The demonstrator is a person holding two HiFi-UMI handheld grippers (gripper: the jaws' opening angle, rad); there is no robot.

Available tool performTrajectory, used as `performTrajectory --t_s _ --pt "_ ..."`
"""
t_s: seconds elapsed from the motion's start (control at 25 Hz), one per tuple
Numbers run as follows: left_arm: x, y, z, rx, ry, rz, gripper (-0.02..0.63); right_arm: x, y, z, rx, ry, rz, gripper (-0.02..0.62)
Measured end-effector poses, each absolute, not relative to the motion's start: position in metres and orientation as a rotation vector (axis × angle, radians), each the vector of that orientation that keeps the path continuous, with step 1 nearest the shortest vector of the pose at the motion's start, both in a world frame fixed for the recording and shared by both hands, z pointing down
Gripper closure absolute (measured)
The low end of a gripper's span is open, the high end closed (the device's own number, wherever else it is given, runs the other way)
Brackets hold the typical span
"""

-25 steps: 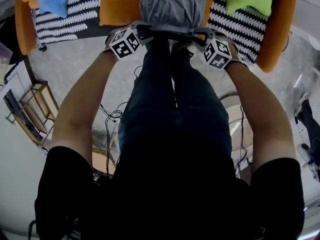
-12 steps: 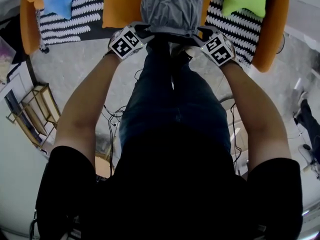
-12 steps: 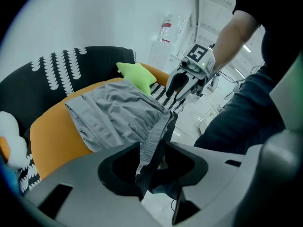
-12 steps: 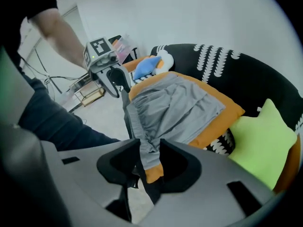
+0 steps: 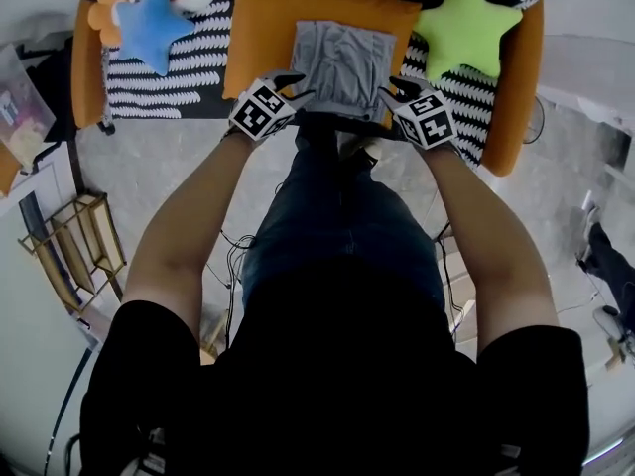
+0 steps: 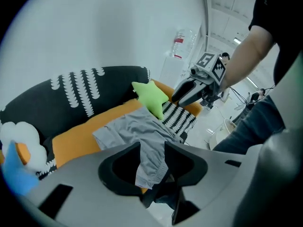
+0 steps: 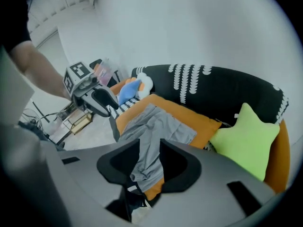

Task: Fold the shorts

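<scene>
Grey cloth nipped in two places. Nearest, above dark jeans, the left gripper and the right gripper, each clenched on a near corner of the shorts, with a bunched hem trailing between the jaws. Just beyond, spread over an orange cushion, the rest of the garment, flat and with no crosswise fold showing. Hard to tell whether already halved lengthwise. Farther back, a green star pillow to the right and a blue star pillow to the left, both resting on a black-and-white sofa.

Judged early in the job: near edge taken up at both ends, nothing laid over yet. Left to do, by the look of it: carrying the held edge across onto the far half, lining up the hems, letting go, then smoothing, and perhaps one more fold.
</scene>
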State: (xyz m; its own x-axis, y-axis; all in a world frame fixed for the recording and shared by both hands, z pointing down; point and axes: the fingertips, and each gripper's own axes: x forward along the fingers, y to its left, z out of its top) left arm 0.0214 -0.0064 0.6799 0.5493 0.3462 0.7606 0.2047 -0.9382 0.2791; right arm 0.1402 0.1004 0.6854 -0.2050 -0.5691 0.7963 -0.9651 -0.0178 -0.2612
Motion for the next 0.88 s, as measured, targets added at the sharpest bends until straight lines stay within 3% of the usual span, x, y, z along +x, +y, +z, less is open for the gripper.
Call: performTrajectory --t_s 0.48,0.88 --pt "0.073 -0.058 0.556 2.709 0.299 1.123 0.442 0.196 0.057 0.565 1.879 -1.784 1.119 0.454" --pt "0.099 -0.071 0.437 2.809 0.185 0.849 0.493 0.217 0.064 0.449 1.982 -1.836 0.973 0.456"
